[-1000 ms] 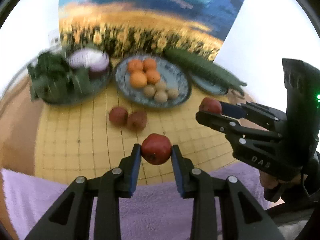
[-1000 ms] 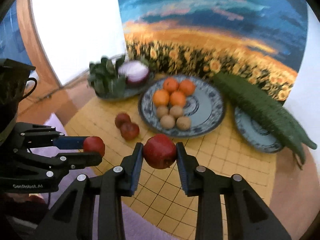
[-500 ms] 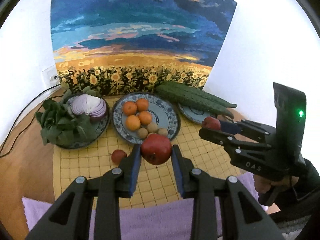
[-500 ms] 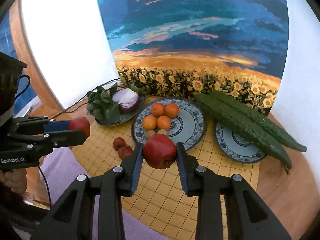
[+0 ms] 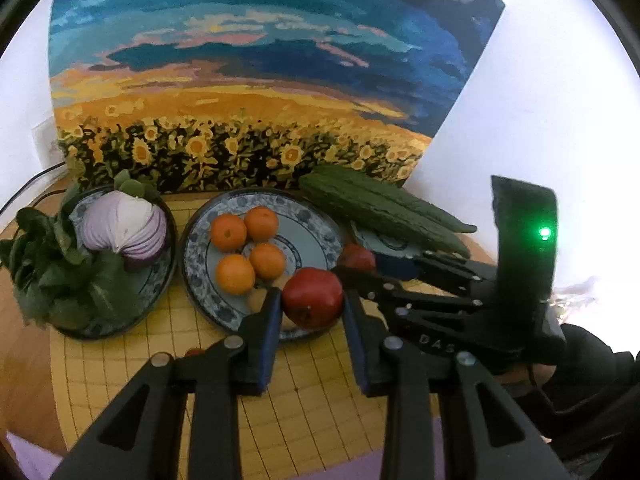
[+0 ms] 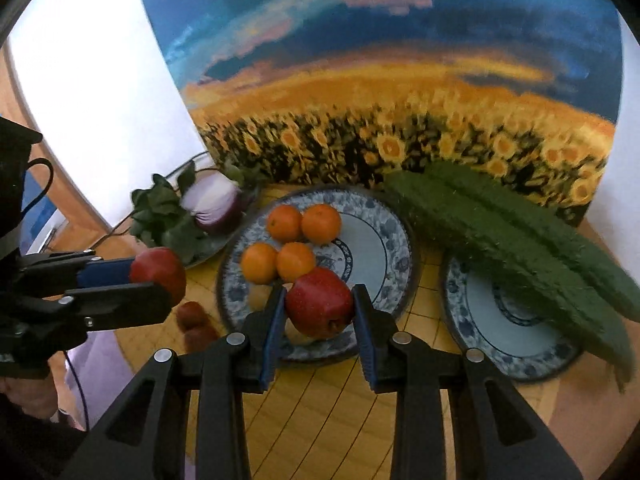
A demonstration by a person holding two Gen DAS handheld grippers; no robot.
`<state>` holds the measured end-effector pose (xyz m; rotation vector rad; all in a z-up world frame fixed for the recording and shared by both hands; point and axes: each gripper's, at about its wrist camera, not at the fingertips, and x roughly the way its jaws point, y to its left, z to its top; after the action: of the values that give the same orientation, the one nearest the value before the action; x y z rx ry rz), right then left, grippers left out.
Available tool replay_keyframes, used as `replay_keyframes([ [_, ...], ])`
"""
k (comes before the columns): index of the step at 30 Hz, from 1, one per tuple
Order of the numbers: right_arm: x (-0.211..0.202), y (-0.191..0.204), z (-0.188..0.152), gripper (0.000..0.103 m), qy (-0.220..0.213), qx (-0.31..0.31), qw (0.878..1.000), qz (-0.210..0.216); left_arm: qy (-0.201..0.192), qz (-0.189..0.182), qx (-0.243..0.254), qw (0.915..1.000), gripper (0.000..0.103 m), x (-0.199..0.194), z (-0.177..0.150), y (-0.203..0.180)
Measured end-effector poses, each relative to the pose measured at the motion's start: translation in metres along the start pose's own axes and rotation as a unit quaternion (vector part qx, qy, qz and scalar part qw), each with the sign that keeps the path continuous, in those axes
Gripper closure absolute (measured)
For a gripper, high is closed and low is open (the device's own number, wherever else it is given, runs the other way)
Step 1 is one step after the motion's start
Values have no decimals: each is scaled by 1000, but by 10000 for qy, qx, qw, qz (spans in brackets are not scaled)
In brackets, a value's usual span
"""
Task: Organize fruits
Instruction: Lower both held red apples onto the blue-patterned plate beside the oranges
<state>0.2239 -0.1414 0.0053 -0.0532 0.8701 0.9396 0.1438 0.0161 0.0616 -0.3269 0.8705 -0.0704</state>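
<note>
The left tongs (image 5: 312, 312) are closed on a round, glossy red apple (image 5: 313, 298), pinched at its widest girth between the blue-lined pads (image 5: 267, 332). The right tongs (image 6: 318, 322) grip a second red apple (image 6: 320, 302) the same way. Both apples hang just above the near rim of the blue-and-white patterned china plate (image 6: 384, 240) that carries four small oranges (image 6: 296, 238) and a few pale brown round fruits, mostly hidden behind the tongs. Two more small red fruits (image 6: 194, 322) lie on the yellow gridded mat (image 6: 320, 408) just beside that plate.

An apple like this looks firm and moderately heavy, with a waxy, slippery skin; holding across the middle, as both tongs do, seems soundest, since a grip nearer stem or base could let it squirt out. It probably bruises if dropped, and the china may chip, so a low, gentle release into the plate's bare right half looks wise.
</note>
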Motion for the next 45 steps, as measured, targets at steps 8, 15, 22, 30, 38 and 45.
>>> replay_keyframes([
  [8,31,-6,0,69,299,-184,9984,433,-49,51,10,10000,71,21,12,9],
  [15,41,-9,9,69,370,-255,9966,692,55,114,-148,9998,71,32,13,17],
  [22,51,-14,13,66,510,-51,9941,955,-58,23,-307,9995,71,28,16,20],
  [30,44,-28,8,61,372,294,9937,1011,90,-463,-829,9954,71,44,29,28],
  [38,21,-41,1,61,178,649,9946,786,205,-791,-1157,9899,71,75,31,27],
  [45,19,-42,1,61,143,713,9949,693,317,-667,-1319,9885,71,93,31,27],
])
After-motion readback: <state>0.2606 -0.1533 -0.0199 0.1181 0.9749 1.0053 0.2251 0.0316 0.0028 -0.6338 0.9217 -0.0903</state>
